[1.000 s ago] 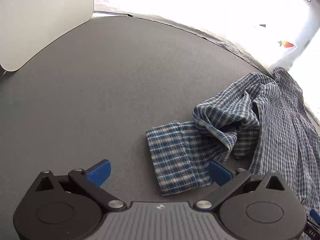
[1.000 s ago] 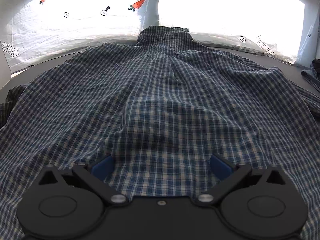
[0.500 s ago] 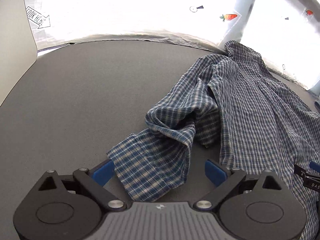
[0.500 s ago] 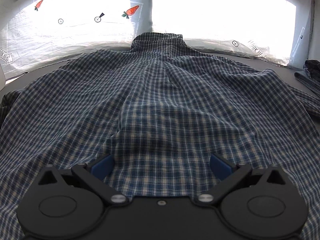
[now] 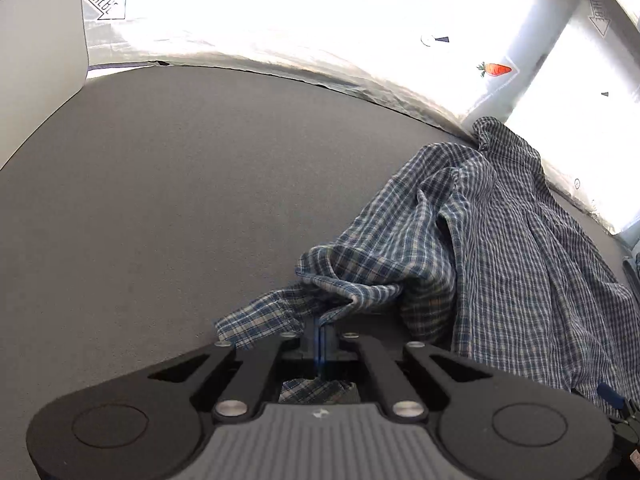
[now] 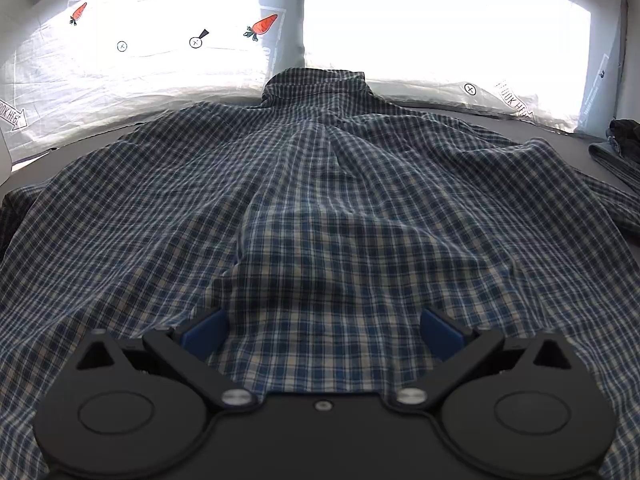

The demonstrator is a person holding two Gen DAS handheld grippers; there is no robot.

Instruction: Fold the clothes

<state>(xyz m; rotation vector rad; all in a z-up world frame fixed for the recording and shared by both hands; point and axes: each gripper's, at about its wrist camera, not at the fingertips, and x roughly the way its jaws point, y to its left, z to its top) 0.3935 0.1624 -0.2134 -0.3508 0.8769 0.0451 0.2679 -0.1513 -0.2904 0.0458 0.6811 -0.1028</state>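
Observation:
A blue and white checked shirt (image 6: 320, 208) lies spread over the grey table, its collar (image 6: 316, 84) toward the far wall. In the left wrist view its crumpled sleeve (image 5: 384, 260) trails toward me, and my left gripper (image 5: 320, 334) is shut on the sleeve's cuff end, with cloth bunched behind the closed fingers. My right gripper (image 6: 322, 330) hovers open low over the shirt's lower back, blue pads (image 6: 202, 330) wide apart with fabric lying flat between them.
The grey table (image 5: 168, 208) stretches left of the sleeve. A bright white tarp wall (image 6: 440, 32) with carrot and arrow marks runs along the back. A white panel (image 5: 36, 40) stands at the far left. Dark folded clothes (image 6: 620, 148) sit at the right edge.
My left gripper moved onto the sleeve's cuff and went from open to shut on it. The right gripper stayed open and barely shifted over the shirt.

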